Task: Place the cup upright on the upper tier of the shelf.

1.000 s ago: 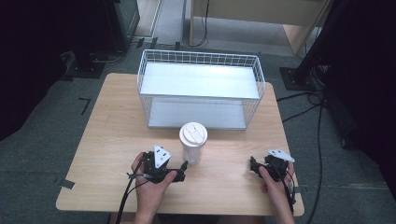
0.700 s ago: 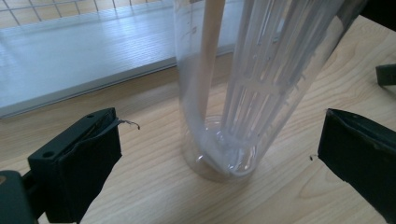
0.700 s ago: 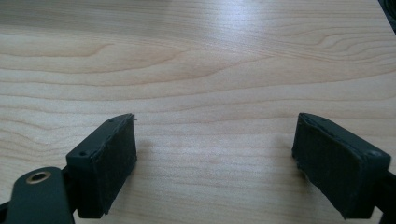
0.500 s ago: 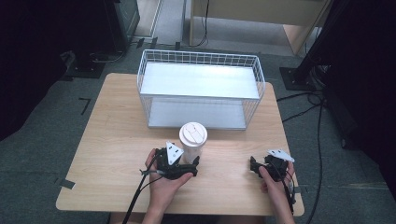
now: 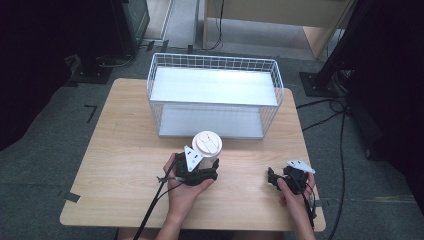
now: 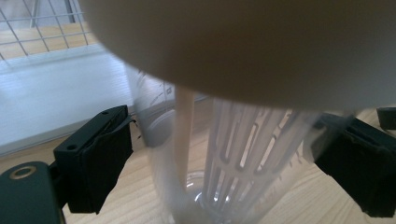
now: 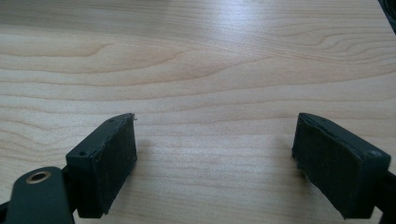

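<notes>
Left gripper [image 5: 206,170] sits low on the counter [image 5: 125,150], jaws spread wide either side of the clear cup [image 6: 224,154] with the white lid [image 5: 206,142], not pinching it. The cup stands upright near centre, wire basket [image 5: 215,95] just beyond at twelve o'clock. Over at four o'clock from the cup, the right gripper [image 5: 274,178] rests on bare wood, jaws wide and empty.

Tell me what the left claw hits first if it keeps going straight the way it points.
The clear plastic cup with the white lid: it already stands between the open jaws of the left claw, apparently not yet gripped. Beyond it comes the white wire basket, though how far beyond is unclear.
</notes>
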### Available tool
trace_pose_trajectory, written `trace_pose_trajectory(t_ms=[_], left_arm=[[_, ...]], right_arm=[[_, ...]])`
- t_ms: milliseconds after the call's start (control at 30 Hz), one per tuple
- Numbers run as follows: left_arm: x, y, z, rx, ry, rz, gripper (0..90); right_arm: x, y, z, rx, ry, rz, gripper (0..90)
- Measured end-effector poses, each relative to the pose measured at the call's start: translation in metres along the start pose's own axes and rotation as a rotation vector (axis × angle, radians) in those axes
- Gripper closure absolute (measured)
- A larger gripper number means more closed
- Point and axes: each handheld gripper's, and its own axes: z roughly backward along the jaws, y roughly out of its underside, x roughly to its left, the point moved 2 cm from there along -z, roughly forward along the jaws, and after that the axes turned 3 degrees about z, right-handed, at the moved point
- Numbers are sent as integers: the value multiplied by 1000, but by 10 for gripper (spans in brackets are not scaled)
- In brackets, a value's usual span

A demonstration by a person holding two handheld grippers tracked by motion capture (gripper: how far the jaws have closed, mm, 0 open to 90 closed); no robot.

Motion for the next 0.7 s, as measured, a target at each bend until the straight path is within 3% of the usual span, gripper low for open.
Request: trace_pose_trajectory(t_ms=[200,500,700], left_arm=[[-2,-3,-6,-1,5,23,143],[0,-12,-9,-16,13,6,154],[5,-15,-9,-28,-8,-9,159]], right_arm=[[0,0,0,0,0,1,137],[0,0,0,0,0,2,137],[0,0,0,0,0,3,137]])
